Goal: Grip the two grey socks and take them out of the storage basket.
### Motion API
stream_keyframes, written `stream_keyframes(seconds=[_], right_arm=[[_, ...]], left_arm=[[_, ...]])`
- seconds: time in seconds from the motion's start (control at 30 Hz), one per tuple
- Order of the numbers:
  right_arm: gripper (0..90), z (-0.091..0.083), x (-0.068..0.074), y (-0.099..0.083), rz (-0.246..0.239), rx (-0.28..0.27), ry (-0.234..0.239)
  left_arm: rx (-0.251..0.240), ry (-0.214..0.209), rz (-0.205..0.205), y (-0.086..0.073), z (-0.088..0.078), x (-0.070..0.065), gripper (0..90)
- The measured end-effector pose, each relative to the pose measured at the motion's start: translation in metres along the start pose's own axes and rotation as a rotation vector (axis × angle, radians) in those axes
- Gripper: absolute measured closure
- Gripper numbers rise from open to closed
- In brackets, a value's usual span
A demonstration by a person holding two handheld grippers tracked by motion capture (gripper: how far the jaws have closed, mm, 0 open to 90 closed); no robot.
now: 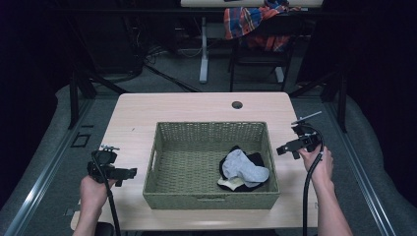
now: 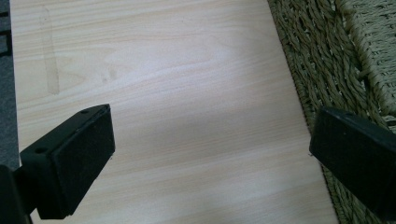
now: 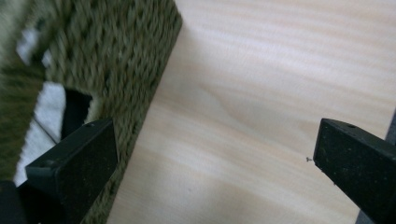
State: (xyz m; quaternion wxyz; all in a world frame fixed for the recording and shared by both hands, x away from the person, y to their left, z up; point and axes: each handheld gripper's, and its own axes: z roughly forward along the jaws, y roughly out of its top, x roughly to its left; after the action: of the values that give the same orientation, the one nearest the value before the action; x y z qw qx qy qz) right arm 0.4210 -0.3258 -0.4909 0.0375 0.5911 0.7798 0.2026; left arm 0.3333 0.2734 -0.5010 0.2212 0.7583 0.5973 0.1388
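Both tools empty, jaws wide: left tool (image 1: 129, 172) left of basket (image 1: 211, 129), right tool (image 1: 282, 149) right. Clothes pile (image 1: 243, 168) in basket's near-right corner, so right tool is nearer.

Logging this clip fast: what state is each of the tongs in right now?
Left tongs: open, empty, over bare table beside the basket.
Right tongs: open, empty, beside the basket.
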Motion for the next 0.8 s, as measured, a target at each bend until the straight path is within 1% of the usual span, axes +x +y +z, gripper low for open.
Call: stream_keyframes(seconds=[0.03,0.07,0.13,0.2,0.23,0.27,0.3,0.4,0.43,0.47,0.5,0.53,0.57,0.63,0.7,0.73,0.77,0.8], right_arm=[[0.0,-0.004,-0.001,0.003,0.001,-0.011,0.009],[0.0,-0.007,-0.001,0.005,0.016,-0.042,0.008],[0.0,-0.016,-0.002,0.009,0.011,-0.056,0.013],[0.0,-0.023,-0.001,0.013,0.014,-0.09,0.029],[0.0,-0.027,0.001,0.014,0.007,-0.103,0.031],[0.0,-0.034,0.008,0.015,-0.017,-0.119,0.04],[0.0,-0.034,0.008,0.015,-0.017,-0.119,0.04],[0.0,-0.049,0.021,0.018,-0.062,-0.151,0.05],[0.0,-0.054,0.027,0.019,-0.079,-0.162,0.057],[0.0,-0.064,0.039,0.022,-0.116,-0.173,0.066],[0.0,-0.064,0.039,0.022,-0.116,-0.173,0.066],[0.0,-0.07,0.051,0.023,-0.151,-0.176,0.1],[0.0,-0.07,0.051,0.023,-0.151,-0.176,0.1],[0.0,-0.072,0.062,0.025,-0.18,-0.159,0.115],[0.0,-0.072,0.074,0.027,-0.218,-0.145,0.14],[0.0,-0.071,0.084,0.027,-0.242,-0.133,0.137],[0.0,-0.071,0.084,0.027,-0.242,-0.133,0.137],[0.0,-0.07,0.088,0.028,-0.254,-0.128,0.149]], left_arm=[[0.001,-0.002,0.001,0.0,0.0,0.0,0.4],[0.001,-0.002,0.0,0.0,0.0,0.0,0.3],[-0.002,0.0,-0.001,-0.001,-0.001,0.001,0.4],[-0.003,0.002,-0.003,-0.001,-0.001,0.001,0.4],[-0.002,0.0,-0.003,-0.001,-0.001,0.001,0.4],[-0.004,0.0,-0.003,0.0,0.0,0.001,0.4],[-0.001,-0.004,0.0,0.0,0.0,0.0,0.4],[-0.002,-0.003,0.01,0.0,0.0,-0.002,0.4],[-0.002,-0.003,0.012,0.0,0.0,-0.002,0.4],[0.002,-0.007,0.016,0.001,0.0,-0.003,0.4],[0.003,-0.009,0.02,0.001,0.0,-0.002,0.4],[0.003,-0.011,0.02,0.001,0.0,-0.002,0.4],[0.002,-0.011,0.016,0.0,0.001,-0.001,0.4],[-0.002,-0.01,0.013,0.0,0.001,0.0,0.5],[-0.002,-0.012,0.013,0.0,0.0,0.0,0.5],[-0.001,-0.013,0.014,0.0,0.0,0.0,0.4],[-0.001,-0.015,0.013,0.0,0.001,0.0,0.4],[-0.001,-0.016,0.015,0.0,0.0,-0.001,0.5]])
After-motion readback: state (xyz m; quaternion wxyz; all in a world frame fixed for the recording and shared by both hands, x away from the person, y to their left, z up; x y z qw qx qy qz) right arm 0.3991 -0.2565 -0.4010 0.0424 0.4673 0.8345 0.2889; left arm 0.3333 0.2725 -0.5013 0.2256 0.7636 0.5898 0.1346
